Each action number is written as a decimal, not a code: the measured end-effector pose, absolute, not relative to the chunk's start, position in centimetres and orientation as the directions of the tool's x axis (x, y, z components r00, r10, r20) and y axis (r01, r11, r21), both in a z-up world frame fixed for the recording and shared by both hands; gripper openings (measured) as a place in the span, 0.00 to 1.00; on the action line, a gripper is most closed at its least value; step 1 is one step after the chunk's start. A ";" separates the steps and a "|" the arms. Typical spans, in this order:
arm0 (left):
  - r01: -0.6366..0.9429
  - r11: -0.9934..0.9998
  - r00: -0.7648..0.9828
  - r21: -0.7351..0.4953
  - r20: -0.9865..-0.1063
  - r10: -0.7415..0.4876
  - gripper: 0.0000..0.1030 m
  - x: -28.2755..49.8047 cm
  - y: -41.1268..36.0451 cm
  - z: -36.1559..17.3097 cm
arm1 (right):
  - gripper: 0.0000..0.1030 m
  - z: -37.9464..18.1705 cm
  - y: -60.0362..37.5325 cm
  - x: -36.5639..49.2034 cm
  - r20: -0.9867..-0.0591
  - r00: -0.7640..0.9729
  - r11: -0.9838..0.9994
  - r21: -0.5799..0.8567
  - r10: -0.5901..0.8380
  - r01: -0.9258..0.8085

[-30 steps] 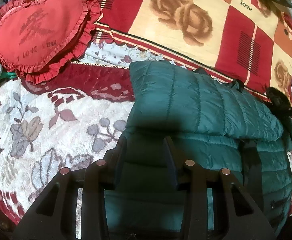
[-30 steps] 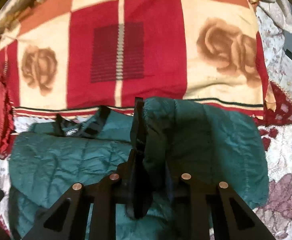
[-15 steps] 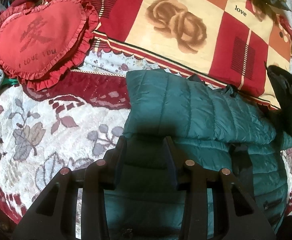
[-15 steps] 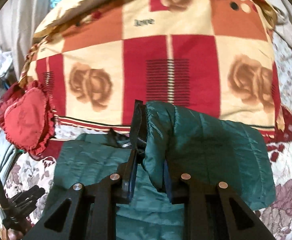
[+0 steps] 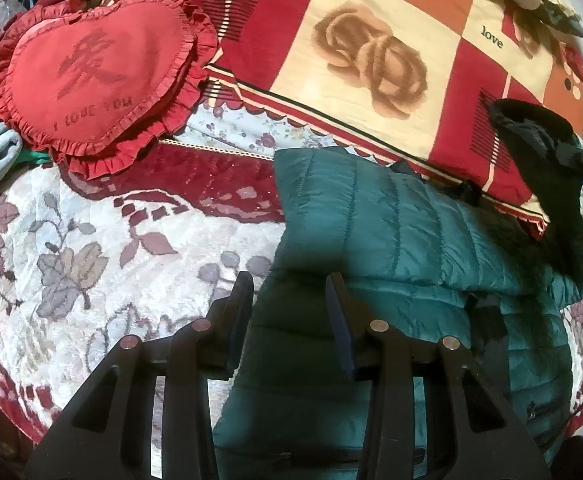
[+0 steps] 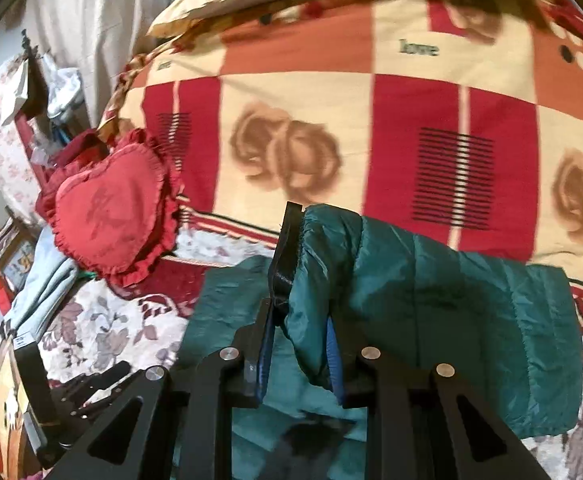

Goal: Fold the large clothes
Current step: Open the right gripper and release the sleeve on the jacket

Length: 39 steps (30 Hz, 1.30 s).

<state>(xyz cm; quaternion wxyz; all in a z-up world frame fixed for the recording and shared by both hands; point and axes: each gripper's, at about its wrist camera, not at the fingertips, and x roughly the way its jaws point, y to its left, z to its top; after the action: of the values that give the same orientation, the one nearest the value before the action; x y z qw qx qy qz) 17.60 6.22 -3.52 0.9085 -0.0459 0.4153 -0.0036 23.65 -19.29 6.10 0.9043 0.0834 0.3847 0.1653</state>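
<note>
right gripper (image 6: pixel 297 320) clamped on green puffer jacket (image 6: pixel 431 312) edge, lifted to fold over | left gripper (image 5: pixel 289 304) jaws apart, straddling jacket hem near bed (image 5: pixel 91 240) front edge, apparently steadying

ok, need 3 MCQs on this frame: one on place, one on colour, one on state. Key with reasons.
1. Where does the heart-shaped cushion lie relative to the jacket, in the right wrist view?
A. to its left
B. on top of it
C. under it

2. What colour is the jacket?
A. teal green
B. mustard yellow
C. white

3. What is the right gripper doing?
A. hanging open over bare bedspread
B. clamped on a fold of the jacket
C. gripping the cushion

Key:
1 A: the cushion sits on the bed, clear of the jacket's left edge.
2 A: the quilted fabric is teal in both views.
3 B: teal fabric is pinched between its fingers.
</note>
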 end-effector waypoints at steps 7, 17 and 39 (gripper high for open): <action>-0.064 0.993 0.650 -0.103 -0.759 -0.037 0.36 17.7 8.0 -3.8 | 0.22 5.0 -14.7 23.9 -0.678 0.600 0.905 0.301 0.425 -0.300; -0.078 0.991 0.642 -0.113 -0.766 -0.036 0.36 18.0 8.9 -4.3 | 0.22 1.2 -8.6 25.1 -0.710 0.518 0.876 0.335 0.477 -0.347; -0.028 0.983 0.604 -0.180 -0.786 -0.127 0.36 20.8 6.4 -4.1 | 0.72 0.0 -14.5 20.3 -0.752 0.489 0.893 0.323 0.442 -0.312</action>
<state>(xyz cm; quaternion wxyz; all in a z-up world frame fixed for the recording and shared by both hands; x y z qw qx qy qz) 20.83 6.41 -4.05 0.8914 -0.0869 0.4439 -0.0278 20.28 -14.53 0.02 0.8598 0.0717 0.4556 0.2193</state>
